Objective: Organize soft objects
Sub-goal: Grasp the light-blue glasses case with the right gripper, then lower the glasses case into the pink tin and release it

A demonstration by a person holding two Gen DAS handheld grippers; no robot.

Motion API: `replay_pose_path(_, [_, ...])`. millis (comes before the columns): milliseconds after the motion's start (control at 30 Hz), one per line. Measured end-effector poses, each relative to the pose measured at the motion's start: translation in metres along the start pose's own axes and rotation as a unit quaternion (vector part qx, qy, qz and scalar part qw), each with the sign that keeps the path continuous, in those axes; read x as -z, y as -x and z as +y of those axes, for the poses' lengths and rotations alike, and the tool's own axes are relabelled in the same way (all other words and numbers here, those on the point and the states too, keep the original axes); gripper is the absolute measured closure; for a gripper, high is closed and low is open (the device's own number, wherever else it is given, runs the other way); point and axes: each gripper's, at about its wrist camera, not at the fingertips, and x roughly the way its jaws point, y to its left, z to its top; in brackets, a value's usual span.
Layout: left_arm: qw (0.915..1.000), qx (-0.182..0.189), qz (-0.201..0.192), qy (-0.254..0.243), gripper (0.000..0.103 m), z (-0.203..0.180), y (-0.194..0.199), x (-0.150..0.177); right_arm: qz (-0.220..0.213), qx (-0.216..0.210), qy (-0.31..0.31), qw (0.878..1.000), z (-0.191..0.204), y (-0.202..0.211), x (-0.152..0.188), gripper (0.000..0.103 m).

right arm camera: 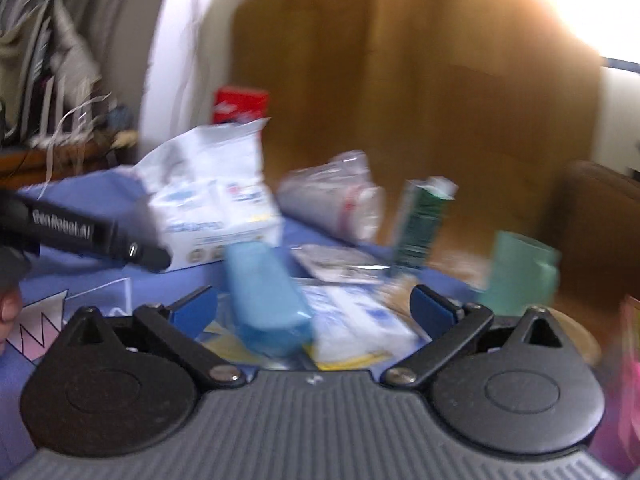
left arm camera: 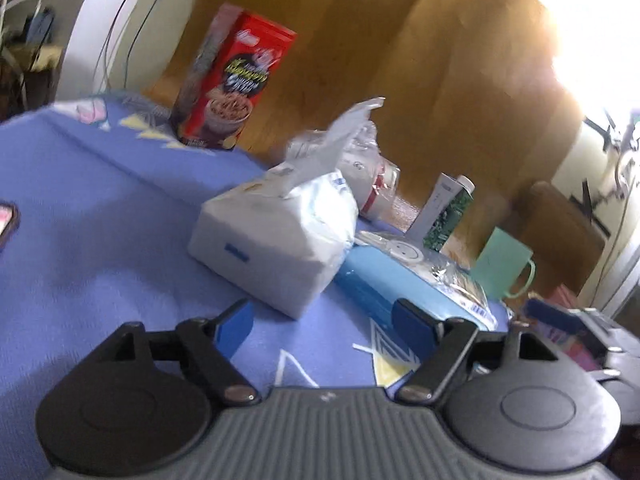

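On the blue patterned tablecloth (left arm camera: 100, 208) lies a white tissue pack (left arm camera: 276, 240) with a loose plastic flap, just ahead of my left gripper (left arm camera: 324, 320), which is open with nothing between its blue pads. A light blue soft pack (left arm camera: 400, 284) lies beside it to the right. In the blurred right wrist view, the light blue pack (right arm camera: 264, 300) and a flat white pack (right arm camera: 360, 320) lie between the wide-open fingers of my right gripper (right arm camera: 314, 308), and neither pad presses on them. The white tissue pack (right arm camera: 212, 200) stands behind, with the left gripper's black finger (right arm camera: 92, 236) in front of it.
A red cereal box (left arm camera: 232, 80) stands at the far table edge. A clear-wrapped roll (left arm camera: 372, 184), a green-and-white carton (left arm camera: 444, 212) and a mint green cup (left arm camera: 504, 268) stand to the right. A wooden wall rises behind. Something pink (right arm camera: 628, 360) sits at the right edge.
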Motion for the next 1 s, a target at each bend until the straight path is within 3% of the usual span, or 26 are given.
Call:
replay_pose_path(67, [1.0, 0.007, 0.003, 0.0, 0.025, 0.001, -0.001, -0.001, 0.03, -0.015, 0.014, 0.999, 0.005, -0.022, -0.005, 0.016])
replay_pose_path(133, [0.9999, 0.005, 0.004, -0.008, 0.025, -0.003, 0.001, 0.0, 0.07, -0.02, 0.016, 0.997, 0.005, -0.04, -0.003, 0.036])
replay_pose_path(167, [0.9999, 0.005, 0.005, -0.014, 0.025, -0.004, 0.0, 0.0, 0.084, -0.029, 0.01, 0.996, 0.004, -0.044, -0.001, 0.039])
replay_pose_path(200, [0.9998, 0.004, 0.005, -0.018, 0.025, -0.002, -0.001, 0.001, 0.075, -0.027, 0.011, 0.997, 0.005, -0.042, 0.001, 0.043])
replay_pose_path(333, [0.9993, 0.009, 0.017, -0.032, 0.025, -0.004, -0.007, 0.002, 0.082, -0.055, -0.009, 0.995, 0.008, -0.014, 0.006, 0.046])
replay_pose_path(533, [0.9942, 0.059, 0.071, -0.055, 0.022, -0.024, -0.012, 0.009, 0.093, -0.067, -0.061, 0.992, -0.008, 0.055, 0.043, 0.046])
replay_pose_path(633, [0.9854, 0.118, 0.117, -0.036, 0.022, -0.046, -0.019, 0.02, 0.092, -0.059, -0.088, 0.99, -0.018, 0.083, 0.061, 0.046])
replay_pose_path(733, [0.9713, 0.167, 0.156, -0.066, 0.022, -0.085, -0.022, 0.036, 0.084, -0.053, -0.131, 0.986, -0.028, 0.101, 0.075, 0.046])
replay_pose_path(800, [0.9606, 0.183, 0.189, -0.09, 0.03, -0.109, -0.029, 0.05, 0.077, -0.053, -0.151, 0.984, -0.031, 0.105, 0.08, 0.046])
replay_pose_path(867, [0.9637, 0.163, 0.174, -0.12, 0.031, -0.127, -0.029, 0.061, 0.069, -0.052, -0.168, 0.982, -0.033, 0.109, 0.084, 0.047])
replay_pose_path(1000, [0.9589, 0.18, 0.188, -0.113, 0.041, -0.149, -0.035, 0.057, 0.053, -0.04, -0.187, 0.98, -0.043, 0.118, 0.091, 0.047])
